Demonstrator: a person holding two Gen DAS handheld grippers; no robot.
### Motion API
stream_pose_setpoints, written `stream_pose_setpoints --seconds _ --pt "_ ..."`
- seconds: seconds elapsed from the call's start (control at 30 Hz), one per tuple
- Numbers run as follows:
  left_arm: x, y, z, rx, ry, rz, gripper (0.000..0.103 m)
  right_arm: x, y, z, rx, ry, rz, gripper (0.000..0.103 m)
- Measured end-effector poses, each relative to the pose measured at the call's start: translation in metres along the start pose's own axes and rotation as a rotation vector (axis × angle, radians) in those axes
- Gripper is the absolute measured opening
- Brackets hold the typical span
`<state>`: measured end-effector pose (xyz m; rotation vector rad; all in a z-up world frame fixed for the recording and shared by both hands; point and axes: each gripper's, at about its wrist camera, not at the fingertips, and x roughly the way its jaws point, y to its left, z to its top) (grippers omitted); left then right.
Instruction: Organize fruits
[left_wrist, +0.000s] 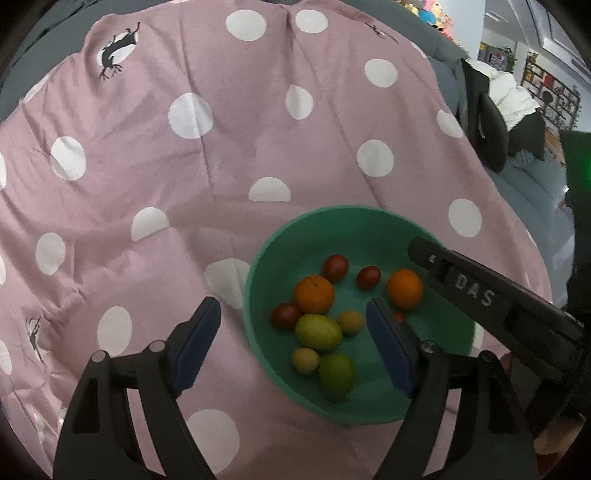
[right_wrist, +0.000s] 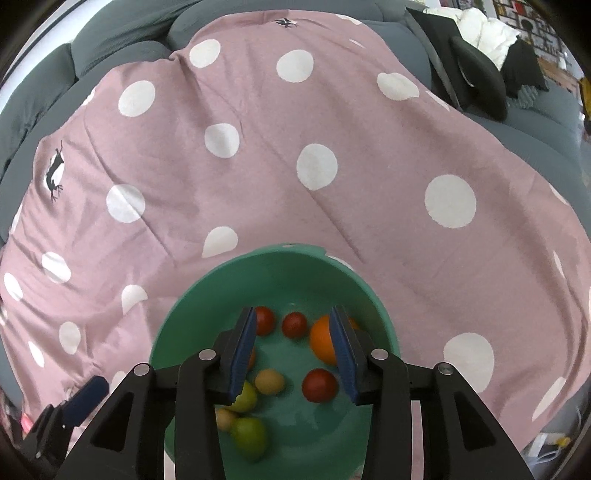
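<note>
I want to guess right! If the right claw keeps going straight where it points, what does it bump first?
Probably the dark red fruit lying between its open fingers in the green bowl, though depth is hard to judge.

Your surroundings, itemised: a pink cloth with white polka dots and small black deer prints covers the work surface. A grey-blue sofa wraps its far edge. Far right you have a black cushion, a white padded garment and wall shelves of colourful items.
</note>
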<state>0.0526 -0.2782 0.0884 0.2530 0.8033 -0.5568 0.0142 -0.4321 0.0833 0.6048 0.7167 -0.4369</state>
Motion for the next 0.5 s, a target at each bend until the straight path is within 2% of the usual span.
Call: stream_pose_setpoints --seconds 0.5 --pt "-0.0064 0.0027 -0.0021 -0.023 -0.001 0.006 0.082 -0.0028 0.0005 -0.0004 -0.016 -0.009 -0.045 0.042"
